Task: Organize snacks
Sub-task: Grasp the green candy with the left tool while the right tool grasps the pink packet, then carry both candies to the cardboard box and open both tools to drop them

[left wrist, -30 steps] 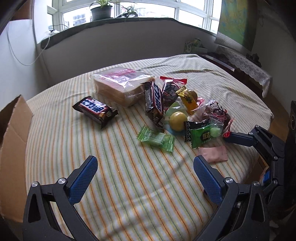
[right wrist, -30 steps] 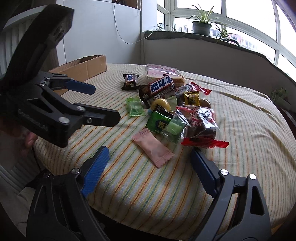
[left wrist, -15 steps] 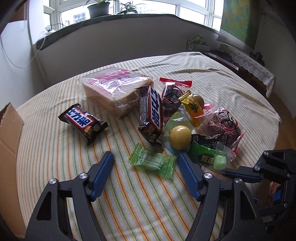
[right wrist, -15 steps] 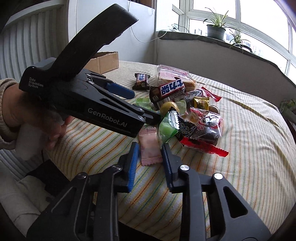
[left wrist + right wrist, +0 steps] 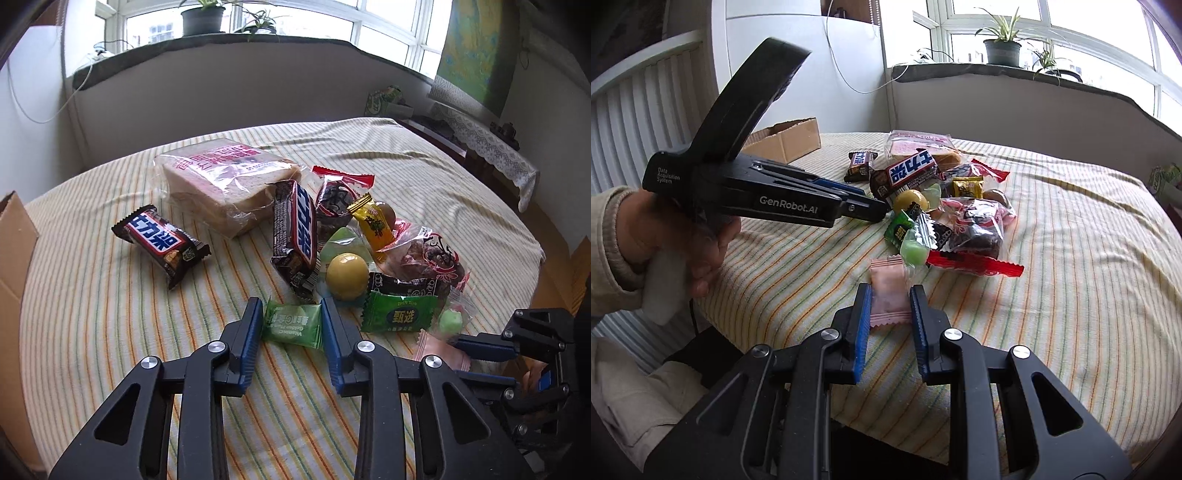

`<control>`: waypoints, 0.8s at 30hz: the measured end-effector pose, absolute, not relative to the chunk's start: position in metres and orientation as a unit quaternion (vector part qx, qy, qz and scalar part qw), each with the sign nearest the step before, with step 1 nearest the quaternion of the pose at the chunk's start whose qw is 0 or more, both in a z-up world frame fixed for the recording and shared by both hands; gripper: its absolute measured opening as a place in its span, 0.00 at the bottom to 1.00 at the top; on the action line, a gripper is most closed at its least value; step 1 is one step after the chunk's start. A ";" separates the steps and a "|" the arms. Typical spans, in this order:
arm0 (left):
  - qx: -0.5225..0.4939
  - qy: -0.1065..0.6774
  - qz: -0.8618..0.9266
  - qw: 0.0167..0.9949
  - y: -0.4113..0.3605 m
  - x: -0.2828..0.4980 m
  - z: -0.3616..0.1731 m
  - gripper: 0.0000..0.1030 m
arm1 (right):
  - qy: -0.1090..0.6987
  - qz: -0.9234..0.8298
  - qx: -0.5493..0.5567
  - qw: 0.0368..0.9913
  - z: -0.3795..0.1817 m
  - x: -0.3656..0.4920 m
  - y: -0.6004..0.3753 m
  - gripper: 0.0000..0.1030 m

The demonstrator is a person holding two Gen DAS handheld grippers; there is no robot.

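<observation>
You get soft daylight from the windows [image 5: 280,22] well beyond the jaws, and their panes are blown out to white. Ahead of the jaws, the striped cloth [image 5: 110,314] is evenly lit with only faint shadows under the snacks. The clear bread bag [image 5: 225,181] shows mild glare. Both fisheye views bend hard toward dark corners. Close behind the jaws, the right-wrist view looks slightly soft, perhaps out of focus.

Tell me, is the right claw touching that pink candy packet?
Touching. In the right wrist view the right claw has both blue pads pressed against the pink candy packet.
</observation>
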State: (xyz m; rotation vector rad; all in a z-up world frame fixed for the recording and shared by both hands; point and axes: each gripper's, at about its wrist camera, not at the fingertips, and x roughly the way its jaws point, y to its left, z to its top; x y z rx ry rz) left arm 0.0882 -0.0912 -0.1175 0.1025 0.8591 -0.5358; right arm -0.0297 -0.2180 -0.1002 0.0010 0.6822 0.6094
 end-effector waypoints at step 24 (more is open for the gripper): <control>0.012 0.418 -0.230 0.879 -0.057 0.072 -0.117 0.16 | 0.265 0.244 0.136 0.923 -0.055 -0.016 -0.290 0.21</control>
